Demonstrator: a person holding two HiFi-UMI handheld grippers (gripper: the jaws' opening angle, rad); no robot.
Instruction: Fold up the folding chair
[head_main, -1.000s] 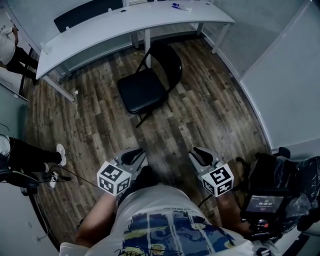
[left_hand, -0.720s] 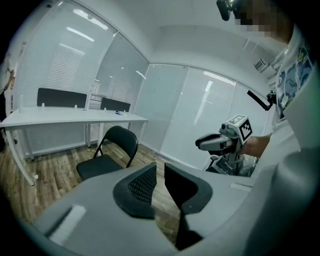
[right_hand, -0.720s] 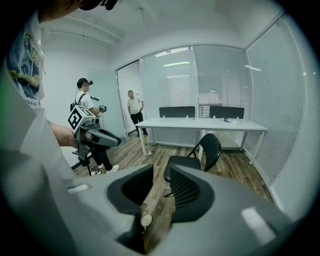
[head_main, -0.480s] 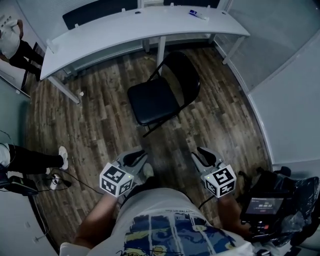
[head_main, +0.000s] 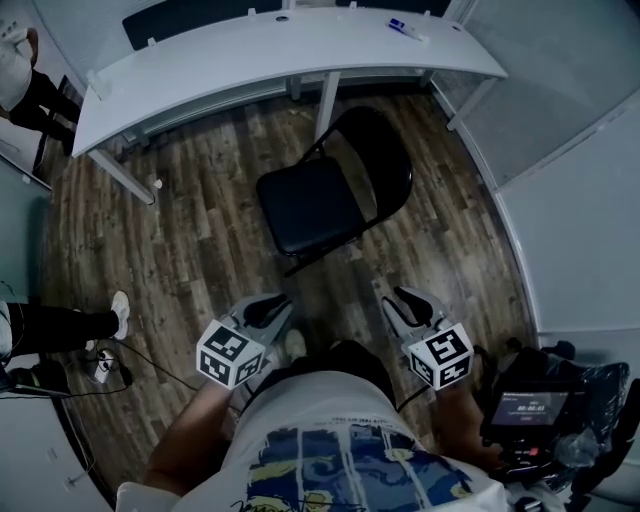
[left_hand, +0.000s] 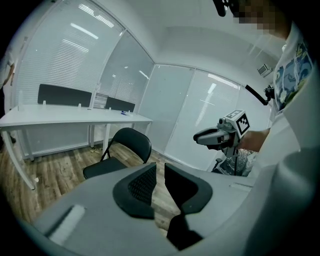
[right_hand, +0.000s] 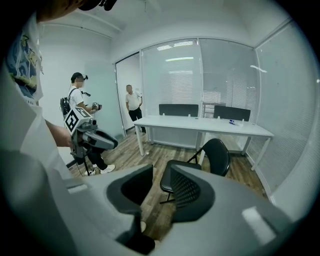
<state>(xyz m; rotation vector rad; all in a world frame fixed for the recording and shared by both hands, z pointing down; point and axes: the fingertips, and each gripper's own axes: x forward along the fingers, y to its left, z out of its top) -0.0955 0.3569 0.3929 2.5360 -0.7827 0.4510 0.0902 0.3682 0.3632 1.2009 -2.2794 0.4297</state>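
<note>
Both empty: left gripper (head_main: 264, 311) and right gripper (head_main: 409, 305), short of the chair (head_main: 322, 200).
The approach is judged to be in hand: the chair stands unfolded ahead of both, well apart, seat (head_main: 308, 207) nearer, back (head_main: 378, 165) farther. Left jaws are held nearly together, a slit between; right jaws have just been opening and stand apart. Next, the seat is to be reached and tipped up toward the back. Bare floor (head_main: 200, 220) is left ahead; a table (head_main: 250, 55) lies just beyond the chair, a wall (head_main: 570, 200) off to the right.
</note>
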